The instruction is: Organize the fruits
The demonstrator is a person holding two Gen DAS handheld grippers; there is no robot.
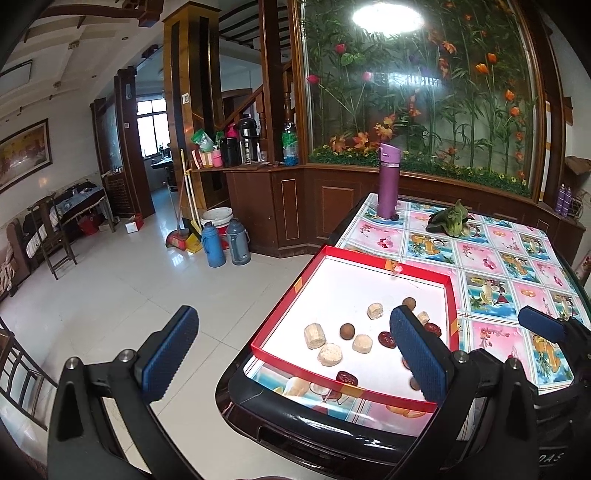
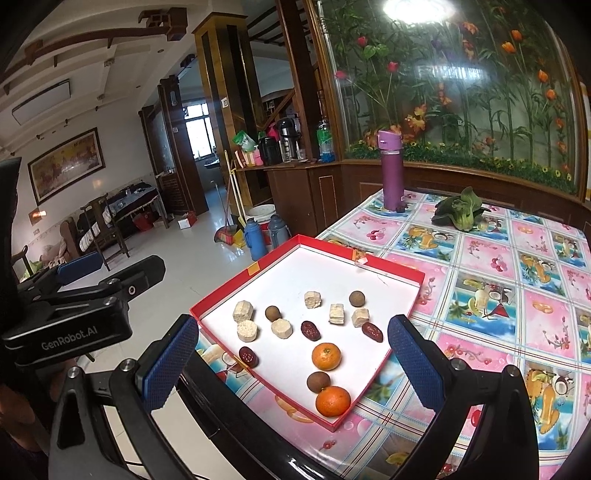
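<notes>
Both your left gripper [image 1: 295,354] and right gripper [image 2: 291,360] hang spread apart and empty. In the red tray [image 2: 258,271] at the table's near left, oranges [image 2: 326,356], brown fruits, dates and pale chunks lie mixed; sorting looks barely begun.

You get bright, even room light in both views, with a ceiling lamp's glare [image 1: 387,16] blown out on the glass panel [image 2: 461,92] far ahead of each hand-held gripper. The white box floor [image 1: 369,291] is overexposed, the floor tiles [image 1: 147,288] shine, and straight lines bow into black corners at the edges.
</notes>
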